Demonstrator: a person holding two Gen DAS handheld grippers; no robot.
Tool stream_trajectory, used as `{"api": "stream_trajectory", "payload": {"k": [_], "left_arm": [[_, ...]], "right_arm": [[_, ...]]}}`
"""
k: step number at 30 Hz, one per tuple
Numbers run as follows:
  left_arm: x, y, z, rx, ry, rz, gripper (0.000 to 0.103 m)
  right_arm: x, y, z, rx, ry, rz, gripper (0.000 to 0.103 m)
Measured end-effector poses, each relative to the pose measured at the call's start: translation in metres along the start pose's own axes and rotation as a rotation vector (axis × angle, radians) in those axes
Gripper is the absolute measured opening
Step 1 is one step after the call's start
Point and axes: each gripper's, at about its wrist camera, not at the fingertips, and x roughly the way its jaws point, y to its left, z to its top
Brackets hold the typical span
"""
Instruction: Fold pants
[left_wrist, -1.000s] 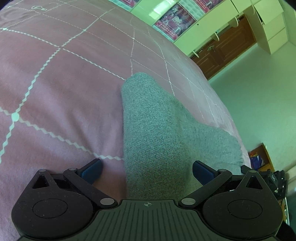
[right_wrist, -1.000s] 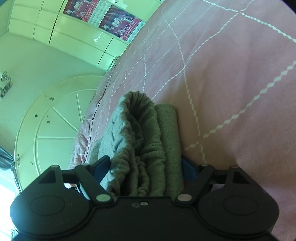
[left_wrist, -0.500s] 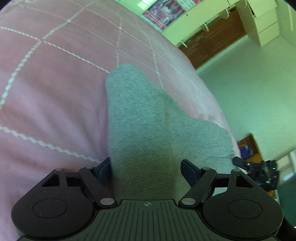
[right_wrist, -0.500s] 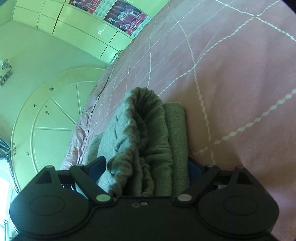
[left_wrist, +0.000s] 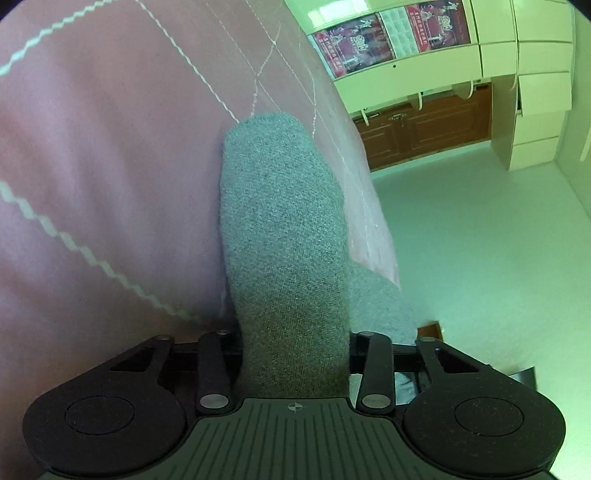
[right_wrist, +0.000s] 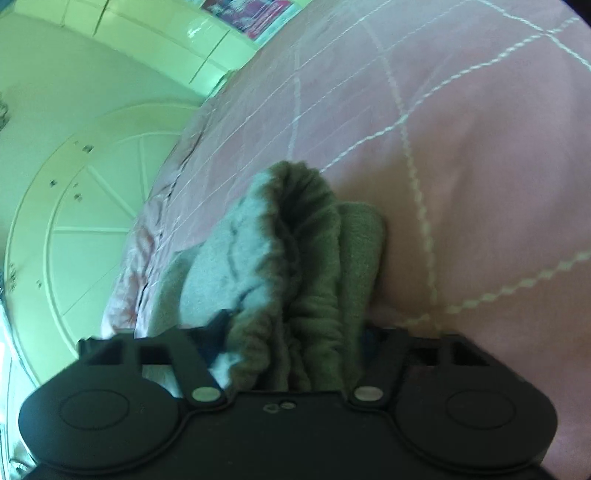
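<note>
Closed in over the past second, the jaws of the left gripper are now seen clamped on a band of the grey knitted pants, where a second earlier they stood wide on either side of the cloth. Through the left wrist camera, the gripped band is shown running straight ahead from between the fingers over the pink quilted bedspread with white zigzag stitching, its rounded far end lying near the bed's edge, while a further grey portion is seen hanging lower to the right, over the pale floor. Cream cupboards with red posters are visible beyond. Through the right wrist camera, which is blurred, the right gripper is shown drawn in on the bunched, gathered part of the pants, apparently the waistband end, where earlier its fingers were set wider around the same bundle; several layers are pressed between the jaws, and a paler grey fold is seen spilling to the left. The bedspread lies behind and to the right, and a white arched panel is seen to the left. Judged from the stacked layers, the pants have already been doubled at least once; both ends are held, and the next fold and the final laying flat are judged to remain.
</note>
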Motion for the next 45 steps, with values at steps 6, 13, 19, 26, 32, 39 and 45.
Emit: {"api": "stream_trajectory", "payload": {"k": [6,13,19,26,32,39,45], "left_arm": [[-0.003,0.004,-0.013,-0.013,-0.039,-0.104,0.025],[-0.011,-0.022,0.028,0.036,-0.109,-0.190,0.025],[-0.020,-0.036,0.115,0.105,-0.173,-0.165,0.025],[0.001,-0.022,0.197,0.167,-0.195,-0.060,0.025],[0.044,0.036,0.215,0.133,-0.226,0.056,0.031],[-0.003,0.020,0.202,0.238,-0.243,0.125,0.072],[-0.111,-0.008,0.146,0.447,-0.412,0.525,0.103]], "right_arm": [[-0.013,0.003,-0.007,-0.006,-0.045,0.080,0.043],[-0.016,0.047,0.045,-0.109,-0.063,0.174,0.042],[0.036,0.065,0.128,-0.152,-0.048,0.236,0.042],[0.116,0.031,0.180,-0.055,-0.077,0.228,0.042],[0.167,-0.015,0.169,-0.016,-0.083,0.130,0.046],[0.110,-0.016,0.160,-0.041,-0.160,0.109,0.098],[0.008,-0.018,0.124,-0.148,-0.270,-0.093,0.097]]}}
